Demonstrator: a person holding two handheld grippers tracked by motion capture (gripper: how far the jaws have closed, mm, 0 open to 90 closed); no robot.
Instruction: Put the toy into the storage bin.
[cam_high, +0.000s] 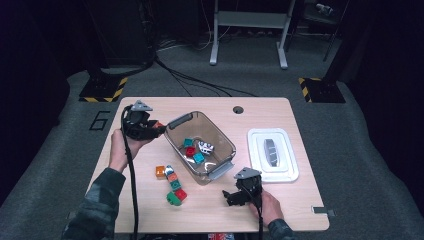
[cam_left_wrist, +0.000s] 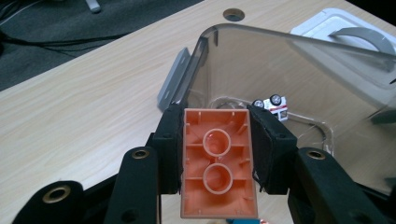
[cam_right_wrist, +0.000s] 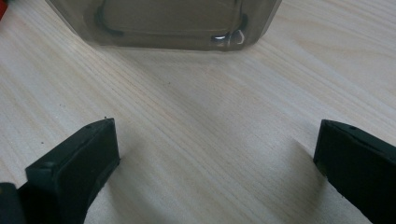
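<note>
orange brick (cam_left_wrist: 218, 163) clamped between left fingers (cam_left_wrist: 263, 140)

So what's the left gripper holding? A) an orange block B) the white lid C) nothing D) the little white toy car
A: in the left gripper view, the left gripper has its black fingers pressed on both sides of an orange block, held at the edge of the clear bin.
</note>
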